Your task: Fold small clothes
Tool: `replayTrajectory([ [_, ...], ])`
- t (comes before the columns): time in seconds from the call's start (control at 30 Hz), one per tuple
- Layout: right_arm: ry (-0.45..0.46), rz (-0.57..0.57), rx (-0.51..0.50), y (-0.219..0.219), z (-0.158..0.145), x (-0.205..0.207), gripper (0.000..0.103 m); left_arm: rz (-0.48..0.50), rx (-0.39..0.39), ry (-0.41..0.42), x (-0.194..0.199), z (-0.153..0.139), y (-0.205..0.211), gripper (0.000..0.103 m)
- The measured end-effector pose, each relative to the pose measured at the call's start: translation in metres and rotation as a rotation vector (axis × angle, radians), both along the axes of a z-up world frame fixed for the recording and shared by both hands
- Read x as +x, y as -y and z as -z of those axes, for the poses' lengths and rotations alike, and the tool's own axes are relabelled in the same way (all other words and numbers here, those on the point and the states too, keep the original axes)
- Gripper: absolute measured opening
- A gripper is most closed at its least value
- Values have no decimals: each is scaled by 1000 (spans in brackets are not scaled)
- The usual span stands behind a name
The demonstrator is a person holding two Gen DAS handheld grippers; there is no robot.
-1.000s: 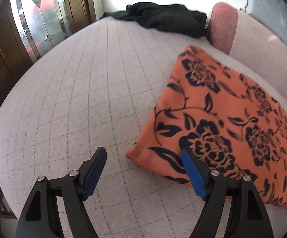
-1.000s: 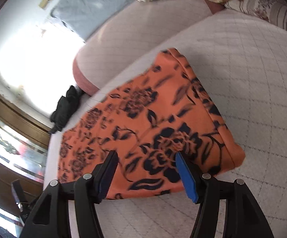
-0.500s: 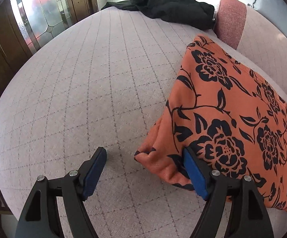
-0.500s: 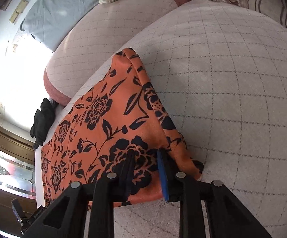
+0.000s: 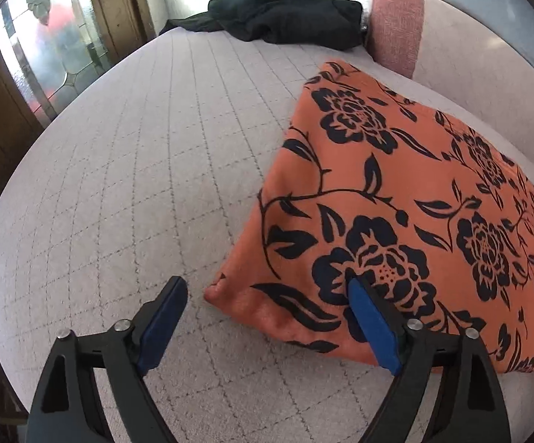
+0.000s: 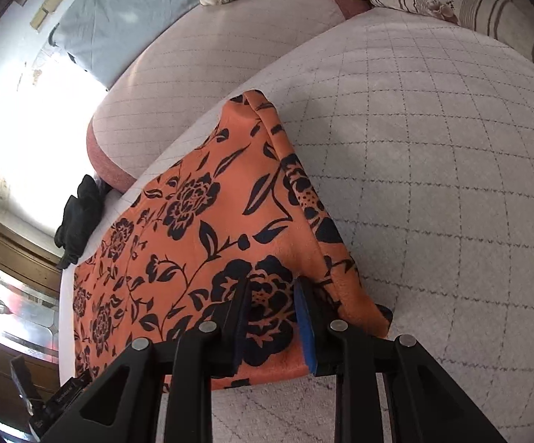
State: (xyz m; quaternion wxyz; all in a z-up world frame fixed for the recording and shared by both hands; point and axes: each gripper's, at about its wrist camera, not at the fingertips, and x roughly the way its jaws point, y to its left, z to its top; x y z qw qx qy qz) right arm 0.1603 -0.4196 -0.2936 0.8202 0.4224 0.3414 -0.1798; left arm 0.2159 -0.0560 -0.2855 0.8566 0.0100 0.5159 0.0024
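Pinching the orange black-flowered cloth (image 6: 208, 221) at its 5 o'clock corner, the right gripper (image 6: 272, 317) anchors it; the left gripper (image 5: 267, 317) opens wide, straddling the 7 o'clock corner ungrasped.

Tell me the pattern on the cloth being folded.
Orange cloth with black flowers and leafy vines; clearest in the left wrist view.

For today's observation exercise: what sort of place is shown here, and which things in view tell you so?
Probably a home bedroom or sitting room. A quilted cushioned surface like a bed or sofa, an orange floral garment on it, striped pillows at one end, and a leaded-glass door beside it.
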Motion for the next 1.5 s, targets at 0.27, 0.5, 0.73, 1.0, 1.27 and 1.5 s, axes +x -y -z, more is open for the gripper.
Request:
replayTrajectory([
  [0.27, 117, 10, -15, 12, -22, 2, 29, 5, -78, 99, -3, -28, -8, 91],
  [0.5, 153, 33, 6, 33, -22, 33, 29, 31, -8, 122, 18, -25, 10, 91],
  [0.73, 75, 40, 28, 49, -1, 59, 28, 26, 34, 44, 25, -2, 5, 93],
  [1.0, 89, 27, 66, 58, 2, 62, 28, 26, 4, 32, 32, -1, 3, 93],
  [1.27, 109, 43, 113, 61, 5, 57, 28, 32, 9, 42, 26, -2, 2, 93],
  [1.5, 191, 31, 56, 56, -18, 51, 29, 46, 65, 221, 13, -34, 10, 93],
])
